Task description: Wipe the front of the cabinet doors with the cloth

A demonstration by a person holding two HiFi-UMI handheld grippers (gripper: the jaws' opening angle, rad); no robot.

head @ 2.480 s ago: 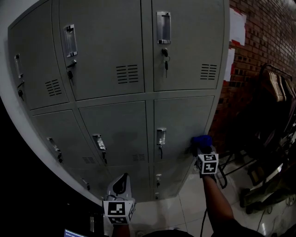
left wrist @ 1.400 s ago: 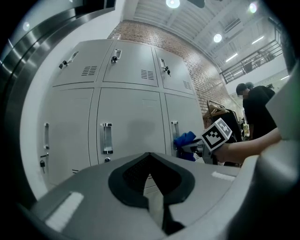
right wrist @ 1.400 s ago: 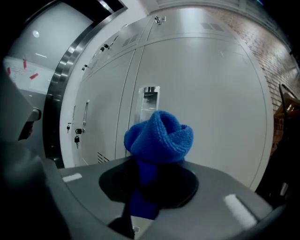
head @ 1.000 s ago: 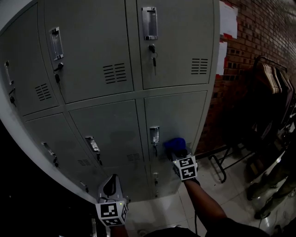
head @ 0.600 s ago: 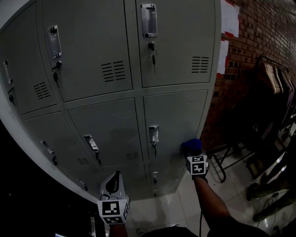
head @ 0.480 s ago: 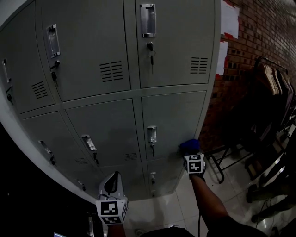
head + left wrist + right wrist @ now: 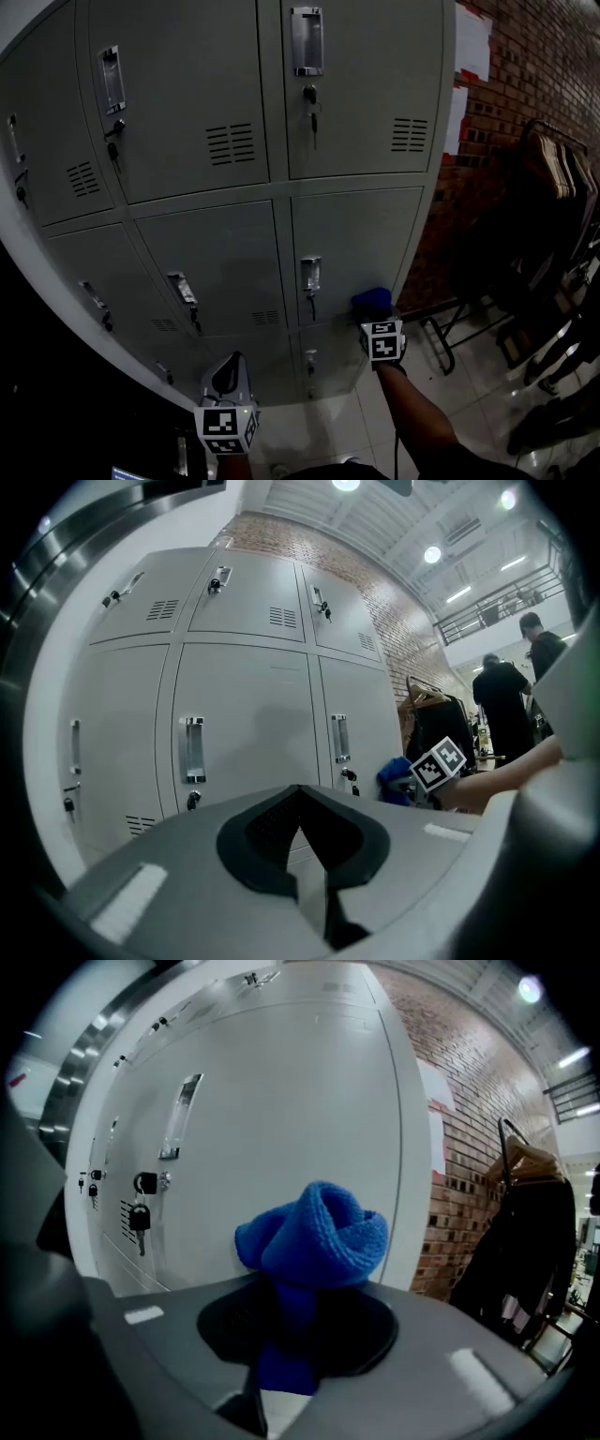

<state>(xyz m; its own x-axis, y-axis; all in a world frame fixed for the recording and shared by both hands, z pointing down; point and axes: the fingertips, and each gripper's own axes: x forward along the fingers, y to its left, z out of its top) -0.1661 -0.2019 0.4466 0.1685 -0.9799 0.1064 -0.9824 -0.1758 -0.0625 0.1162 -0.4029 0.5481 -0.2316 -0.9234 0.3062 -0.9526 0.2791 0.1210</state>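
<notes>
— While the grey metal cabinet (image 7: 187, 75) fills most of the head view, what stands beside it?

— A brick wall (image 7: 525, 75) runs to its right. A rack of hangers (image 7: 558, 178) stands in front of that wall, and a tiled floor (image 7: 337, 427) lies below.

— State of the doors?

— All are shut, in three rows. The one concerned is the middle-row right door (image 7: 361, 230).

— Right gripper?

— The right gripper (image 7: 286, 1354) is held up to that door, low on the panel and near the cabinet's right edge. Its jaws are clamped on the blue cloth (image 7: 314, 1232).

— Left gripper?

— The left gripper (image 7: 302, 836) sits low, in front of the bottom doors and pointing at the cabinet. It is well apart from the cloth. Its jaws are together with nothing between them.

— Position of the cloth?

— It is bunched and stands out past the jaws, against the door face. Actual contact cannot be confirmed.

— Smaller items?

— The door's recessed handle (image 7: 310, 274) lies just left of the cloth. A key (image 7: 312, 101) hangs in the lock of the door above.
</notes>
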